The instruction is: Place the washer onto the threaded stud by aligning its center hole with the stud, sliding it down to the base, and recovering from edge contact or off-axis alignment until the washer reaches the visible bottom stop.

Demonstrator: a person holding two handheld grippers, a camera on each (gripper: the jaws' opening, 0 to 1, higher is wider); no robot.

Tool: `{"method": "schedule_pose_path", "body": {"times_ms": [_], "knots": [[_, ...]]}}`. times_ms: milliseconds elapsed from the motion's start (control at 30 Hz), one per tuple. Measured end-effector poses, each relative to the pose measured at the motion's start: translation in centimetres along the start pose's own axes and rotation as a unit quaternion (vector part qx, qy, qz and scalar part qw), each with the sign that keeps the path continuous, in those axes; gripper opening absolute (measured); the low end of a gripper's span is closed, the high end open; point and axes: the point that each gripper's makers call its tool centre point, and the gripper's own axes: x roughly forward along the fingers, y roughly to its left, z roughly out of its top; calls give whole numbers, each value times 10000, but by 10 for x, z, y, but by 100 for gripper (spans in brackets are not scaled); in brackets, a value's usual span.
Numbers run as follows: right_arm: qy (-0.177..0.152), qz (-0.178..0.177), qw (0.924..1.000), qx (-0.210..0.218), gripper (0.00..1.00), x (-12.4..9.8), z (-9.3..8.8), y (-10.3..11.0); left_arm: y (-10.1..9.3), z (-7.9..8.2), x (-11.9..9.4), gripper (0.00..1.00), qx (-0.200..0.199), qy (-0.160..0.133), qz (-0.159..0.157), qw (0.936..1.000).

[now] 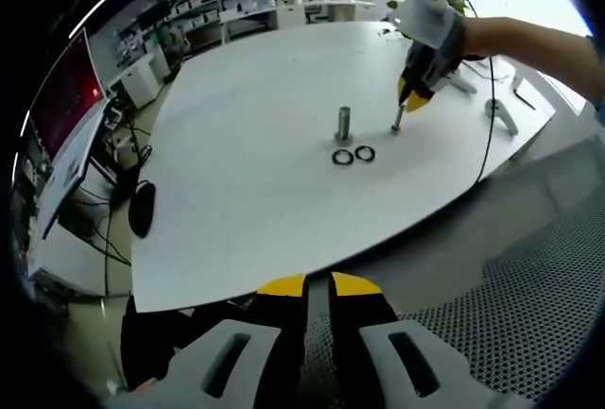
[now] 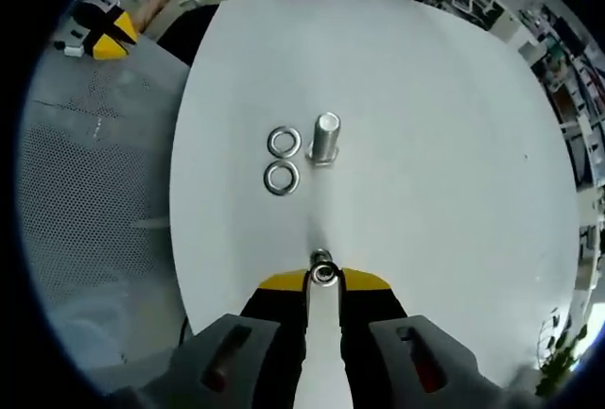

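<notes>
In the right gripper view the right gripper [image 2: 323, 281] sits at the bottom centre of the frame, its yellow-tipped fingers [image 2: 280, 288] drawn narrow around a small stud [image 2: 323, 267] with a washer [image 2: 324, 274] ringing its top. Whether the fingers pinch the washer or the stud itself is too small to tell. In the left gripper view, upper right of the frame, the same gripper points down onto that thin stud [image 1: 398, 121] standing on the white worktop [image 1: 246, 192].

Judged from this, the task is in its middle: the washer seems to be at or just over the stud's tip (aligned, or close to it), but it has not visibly slid down to the base, so seating it against the bottom stop is left.

Two more washers [image 2: 282, 160] lie flat and untouched near the centre of the right gripper view, just left of a thicker metal post [image 2: 325, 138].

The left gripper [image 1: 319, 286], at the bottom centre of its own view, hangs off the worktop's edge, fingers nearly together and empty
</notes>
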Motion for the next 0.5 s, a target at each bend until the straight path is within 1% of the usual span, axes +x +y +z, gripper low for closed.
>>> {"method": "schedule_pose_path", "body": {"times_ms": [233,500], "knots": [[122,76,9999,-24,12,14,-2,3,0,0,0,6,-5,-4,-1,10000],[317,197,9993,-82,12,39,-8,5,0,0,0,6,-19,18,1,10000]]}}
